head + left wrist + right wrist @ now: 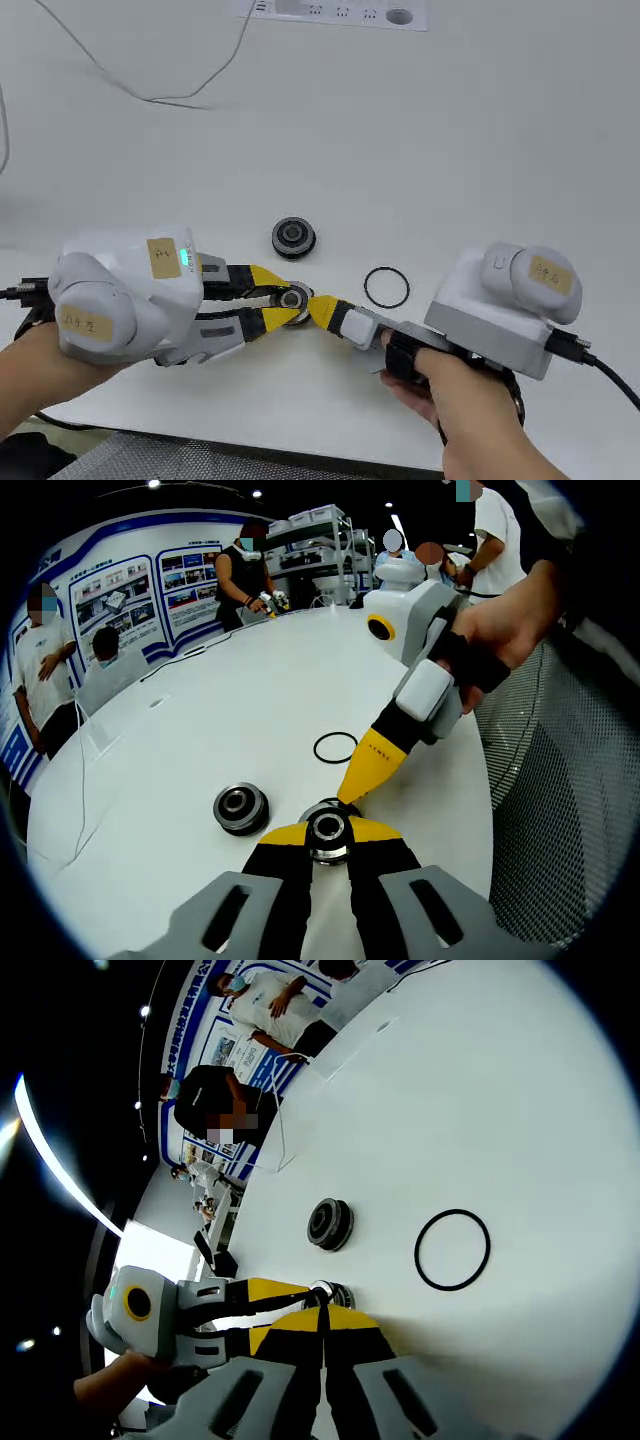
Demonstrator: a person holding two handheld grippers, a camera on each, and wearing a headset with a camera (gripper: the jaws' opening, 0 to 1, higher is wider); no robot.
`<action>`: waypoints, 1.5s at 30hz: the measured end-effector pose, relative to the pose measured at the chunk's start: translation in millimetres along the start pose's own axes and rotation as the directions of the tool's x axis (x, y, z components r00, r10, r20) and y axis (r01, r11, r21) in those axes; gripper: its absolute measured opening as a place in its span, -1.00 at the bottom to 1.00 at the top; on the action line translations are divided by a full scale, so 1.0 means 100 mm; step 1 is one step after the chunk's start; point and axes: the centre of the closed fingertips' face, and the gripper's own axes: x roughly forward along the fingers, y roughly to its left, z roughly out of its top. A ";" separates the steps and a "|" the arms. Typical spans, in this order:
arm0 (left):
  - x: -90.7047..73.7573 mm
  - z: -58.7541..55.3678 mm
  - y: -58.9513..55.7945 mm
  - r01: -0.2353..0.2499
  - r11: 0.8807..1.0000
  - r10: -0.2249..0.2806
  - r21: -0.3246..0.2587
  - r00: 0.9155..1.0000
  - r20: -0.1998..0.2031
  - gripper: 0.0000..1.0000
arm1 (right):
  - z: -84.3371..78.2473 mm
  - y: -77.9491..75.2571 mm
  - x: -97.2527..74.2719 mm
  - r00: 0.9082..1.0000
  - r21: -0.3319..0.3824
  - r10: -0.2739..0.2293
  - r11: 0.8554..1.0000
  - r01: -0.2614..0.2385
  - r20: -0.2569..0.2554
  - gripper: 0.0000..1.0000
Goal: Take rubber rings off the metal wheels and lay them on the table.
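My left gripper (288, 298) is shut on a small metal wheel (295, 297), held just above the table between its yellow jaws; the wheel (328, 832) sits right at the jaw tips. My right gripper (320, 310) comes in from the right, its yellow jaws pressed together on the wheel's thin black rubber ring (330, 804) at the rim. In the right gripper view the wheel (331, 1294) lies just past my closed tips (322, 1322). A second wheel (293, 237) wearing its black ring stands behind. One loose rubber ring (386, 287) lies flat on the table.
The white table (450, 150) stretches far back, with a grey cable (150, 95) across its far left and a white panel (340, 12) at the far edge. The near table edge (250, 452) runs below my hands. People stand beyond the table.
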 end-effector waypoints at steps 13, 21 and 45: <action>0.00 0.02 -0.01 0.004 1.000 -0.004 0.000 1.000 0.000 -0.74 | -0.01 0.07 0.01 1.000 -0.014 0.022 1.000 -0.022 0.000 -1.00; -0.01 0.03 -0.01 0.004 1.000 -0.004 0.001 1.000 -0.001 -0.74 | -0.02 0.11 0.03 0.999 -0.033 0.036 0.999 -0.036 -0.006 -1.00; -0.01 0.01 0.01 -0.005 1.000 0.005 0.001 1.000 0.010 -0.74 | -0.06 0.25 -0.04 0.996 -0.074 0.085 0.993 -0.087 -0.027 -1.00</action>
